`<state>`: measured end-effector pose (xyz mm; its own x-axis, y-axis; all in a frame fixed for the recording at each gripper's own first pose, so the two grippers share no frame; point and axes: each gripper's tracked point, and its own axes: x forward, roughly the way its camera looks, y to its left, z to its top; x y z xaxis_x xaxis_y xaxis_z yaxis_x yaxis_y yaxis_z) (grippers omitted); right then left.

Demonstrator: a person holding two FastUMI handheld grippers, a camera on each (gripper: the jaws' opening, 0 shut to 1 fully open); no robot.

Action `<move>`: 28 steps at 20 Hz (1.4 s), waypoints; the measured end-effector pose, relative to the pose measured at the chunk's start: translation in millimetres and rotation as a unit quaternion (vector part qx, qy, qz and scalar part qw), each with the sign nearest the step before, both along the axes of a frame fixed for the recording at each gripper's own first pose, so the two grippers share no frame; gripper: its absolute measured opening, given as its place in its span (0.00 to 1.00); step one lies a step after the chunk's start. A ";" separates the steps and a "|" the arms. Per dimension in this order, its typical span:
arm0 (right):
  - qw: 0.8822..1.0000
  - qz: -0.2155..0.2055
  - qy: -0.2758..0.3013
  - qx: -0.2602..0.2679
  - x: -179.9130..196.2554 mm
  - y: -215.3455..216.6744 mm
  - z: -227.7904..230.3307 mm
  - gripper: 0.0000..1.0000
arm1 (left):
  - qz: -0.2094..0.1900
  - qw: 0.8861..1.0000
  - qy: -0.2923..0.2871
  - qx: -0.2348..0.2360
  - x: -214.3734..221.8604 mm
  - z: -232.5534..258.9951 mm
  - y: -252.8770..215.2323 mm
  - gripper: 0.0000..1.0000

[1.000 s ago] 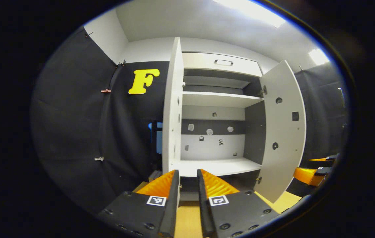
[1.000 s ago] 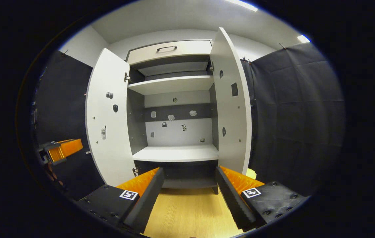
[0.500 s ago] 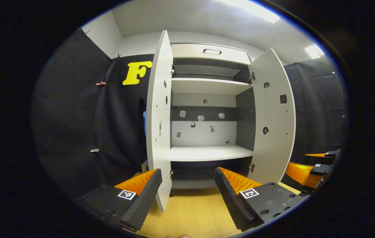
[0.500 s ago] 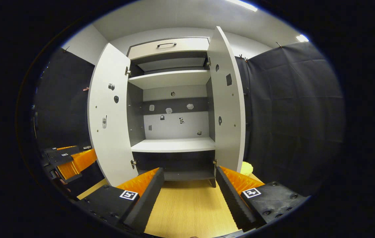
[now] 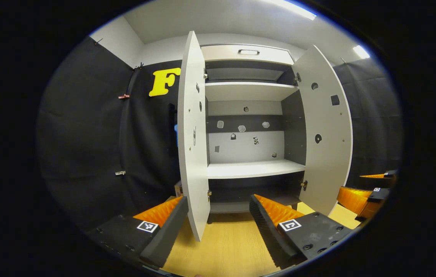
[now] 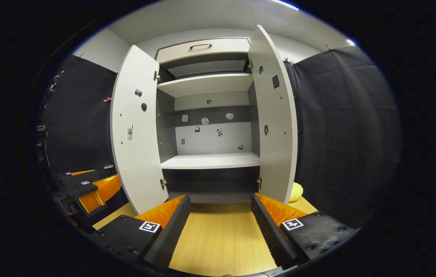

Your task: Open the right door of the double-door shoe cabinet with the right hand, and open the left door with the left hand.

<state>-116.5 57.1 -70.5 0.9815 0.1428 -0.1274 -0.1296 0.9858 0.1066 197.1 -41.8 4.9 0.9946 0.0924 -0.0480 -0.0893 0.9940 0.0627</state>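
The white shoe cabinet stands with both doors swung wide. In the left gripper view its left door (image 5: 193,154) is edge-on just ahead, and its right door (image 5: 327,130) hangs open farther right. My left gripper (image 5: 218,215) is open and back from the left door's lower edge, holding nothing. The other gripper (image 5: 364,192) shows at the far right. In the right gripper view the left door (image 6: 135,130) and right door (image 6: 277,115) flank the bare shelf (image 6: 212,161). My right gripper (image 6: 220,215) is open and empty over the floor. The left gripper (image 6: 91,188) shows low on the left.
A drawer with a dark handle (image 6: 200,46) tops the cabinet. Black cloth walls close in on both sides. The wooden floor (image 6: 222,238) runs from the cabinet to me. A small yellow object (image 6: 296,191) lies on the floor by the right door.
My left gripper went from nearly shut at the left door's edge to open and drew back. Both views pulled away from the cabinet; the doors stayed open.
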 end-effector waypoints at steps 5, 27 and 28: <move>1.000 -0.011 0.005 0.006 5.7 -6.5 -3.0 0.99 | -0.013 1.000 0.003 -0.004 -0.8 -1.0 -6.9 0.98; 1.000 -0.027 -0.007 -0.003 23.1 -9.9 1.3 0.98 | -0.052 0.999 -0.011 -0.014 6.8 2.8 -20.5 0.98; 1.000 -0.028 -0.009 -0.004 23.2 -10.0 1.9 0.98 | -0.053 0.998 -0.012 -0.014 7.4 3.6 -20.6 0.98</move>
<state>-93.3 47.1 -68.6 0.9900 0.0865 -0.1111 -0.0760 0.9925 0.0960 204.6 -62.4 8.5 0.9996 -0.0139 -0.0242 0.0147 0.9994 0.0329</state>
